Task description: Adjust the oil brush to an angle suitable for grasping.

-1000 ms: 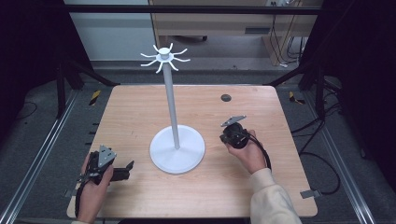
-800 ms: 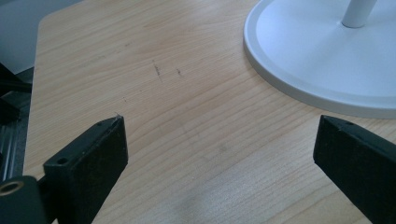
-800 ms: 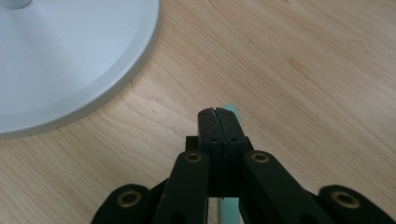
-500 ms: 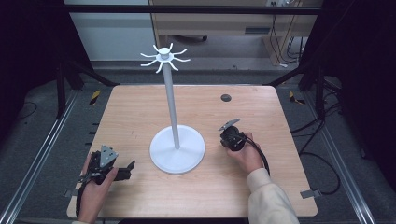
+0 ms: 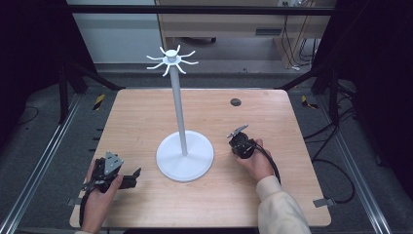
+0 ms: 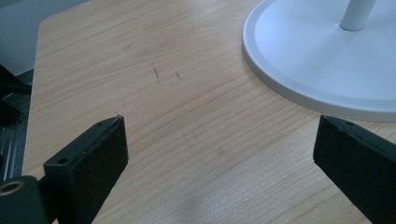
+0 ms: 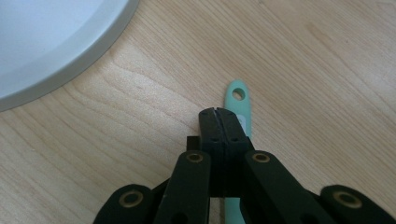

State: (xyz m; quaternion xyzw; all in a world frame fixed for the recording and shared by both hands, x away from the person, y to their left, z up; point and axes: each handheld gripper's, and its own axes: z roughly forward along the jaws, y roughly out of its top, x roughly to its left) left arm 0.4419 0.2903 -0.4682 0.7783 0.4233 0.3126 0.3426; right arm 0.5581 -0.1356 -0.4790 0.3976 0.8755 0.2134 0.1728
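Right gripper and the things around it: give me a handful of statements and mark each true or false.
1. The right gripper has its jaws shut. True.
2. A mint-green strip with a hole at its end lies under the right gripper. True; whether the jaws pinch it cannot be told.
3. The left gripper is clamped on the base of the white stand. False: its jaws stand wide open over bare table, beside the base.
4. The white stand lies tipped over. False: it stands upright, its hooks at the top.
5. The green strip hangs from a hook of the stand. False: it is down at the table, near the base.
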